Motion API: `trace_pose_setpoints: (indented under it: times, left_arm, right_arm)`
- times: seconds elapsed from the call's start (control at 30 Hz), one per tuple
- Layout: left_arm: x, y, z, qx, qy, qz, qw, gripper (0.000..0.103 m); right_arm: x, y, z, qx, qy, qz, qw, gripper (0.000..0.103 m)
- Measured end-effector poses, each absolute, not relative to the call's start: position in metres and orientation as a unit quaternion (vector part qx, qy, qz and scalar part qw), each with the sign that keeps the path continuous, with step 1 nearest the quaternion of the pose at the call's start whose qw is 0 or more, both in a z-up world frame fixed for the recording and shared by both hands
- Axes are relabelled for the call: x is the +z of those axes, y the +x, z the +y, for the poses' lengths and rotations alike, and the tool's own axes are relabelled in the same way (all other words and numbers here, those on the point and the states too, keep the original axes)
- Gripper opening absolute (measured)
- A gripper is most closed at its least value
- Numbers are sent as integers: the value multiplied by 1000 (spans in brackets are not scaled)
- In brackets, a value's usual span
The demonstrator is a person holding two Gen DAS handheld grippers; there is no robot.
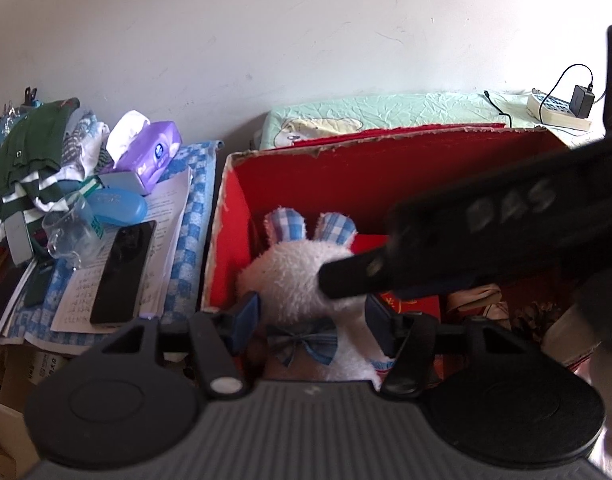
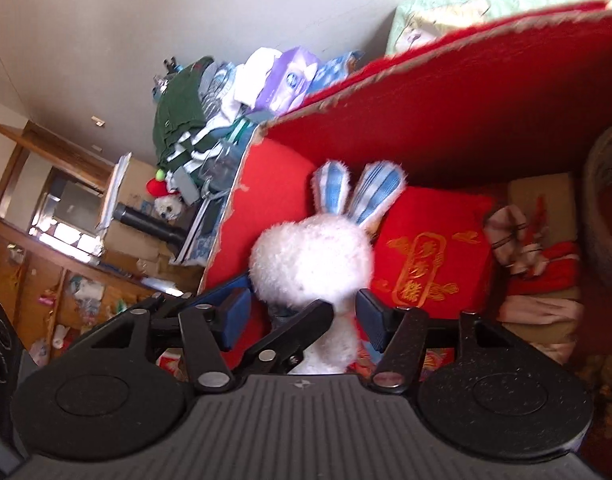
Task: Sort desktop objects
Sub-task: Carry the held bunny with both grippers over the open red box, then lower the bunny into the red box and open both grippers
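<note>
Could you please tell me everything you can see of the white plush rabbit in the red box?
The plush rabbit is fluffy white fabric with two upright ears lined in blue-and-white check and a blue checked bow at its neck. It stands upright inside the red box, near the left wall, back of its head toward both cameras. Both grippers' jaws flank its neck and body; whether the pads press it is unclear.

You see the checked cloth (image 1: 194,216) bearing papers (image 1: 162,240), 1 phone (image 1: 122,272) and folded clothes (image 1: 30,160).
</note>
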State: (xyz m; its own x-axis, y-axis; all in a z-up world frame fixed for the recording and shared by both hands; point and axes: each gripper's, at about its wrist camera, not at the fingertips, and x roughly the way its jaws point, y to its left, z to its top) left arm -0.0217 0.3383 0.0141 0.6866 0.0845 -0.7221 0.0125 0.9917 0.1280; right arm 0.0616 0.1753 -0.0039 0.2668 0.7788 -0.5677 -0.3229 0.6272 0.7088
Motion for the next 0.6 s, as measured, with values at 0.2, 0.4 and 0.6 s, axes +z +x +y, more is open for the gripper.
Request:
trace_pose_setpoints:
  times: [0.2,0.4,0.6]
  left_arm:
    - [11,-21,332,24,75,398,914,65]
    - [5,-15,324,34,95,404,909,76]
    - [-1,-8,317,43,103,415,903,80]
  right_arm:
    - [8,65,154,302,209,453,813,44]
    - [2,74,164,265,153,461,833,23]
    - [1,75,169,279,127,457,835,23]
